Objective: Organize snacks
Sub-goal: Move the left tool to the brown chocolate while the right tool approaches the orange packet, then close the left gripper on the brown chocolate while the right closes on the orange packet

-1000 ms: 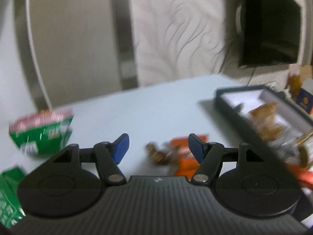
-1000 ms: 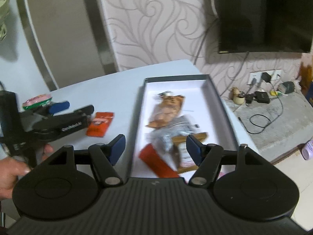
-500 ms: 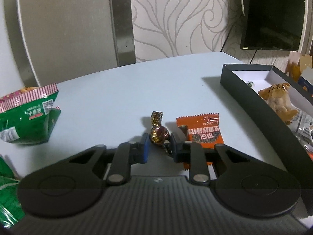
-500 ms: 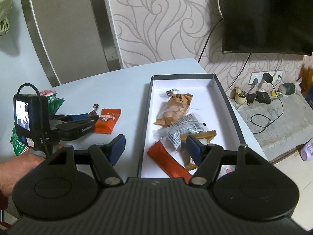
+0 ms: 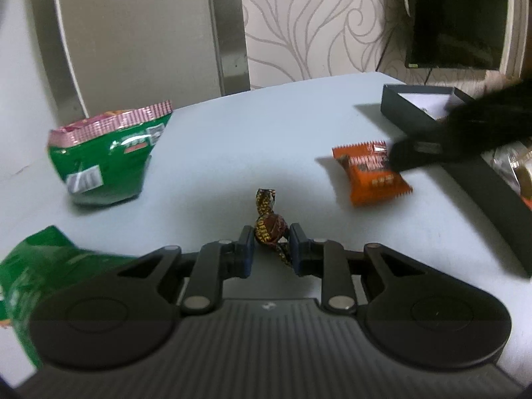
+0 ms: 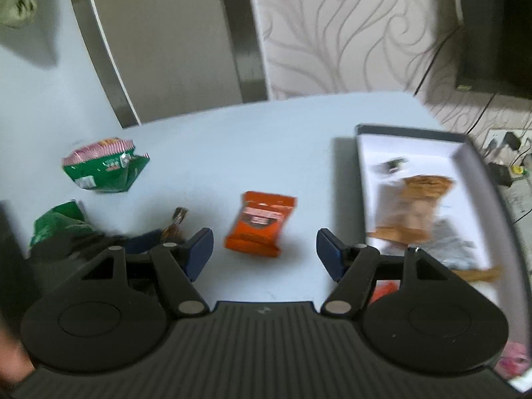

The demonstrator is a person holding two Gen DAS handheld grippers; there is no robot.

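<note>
No legible text on any wrapper (image 5: pixel 371 172) or bag (image 5: pixel 105 156).

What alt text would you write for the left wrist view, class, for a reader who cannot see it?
The left gripper is shut on a brown twist-wrapped candy on a pale table. An orange snack packet lies ahead to the right beside a dark box, with the blurred right gripper reaching toward it; two green bags sit left.

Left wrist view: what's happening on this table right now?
A person is sorting snacks into the dark box. The left gripper is shut on a small brown wrapped candy on the table. The right gripper is open over the orange packet, not gripping it. Two green bags lie outside the box.
</note>
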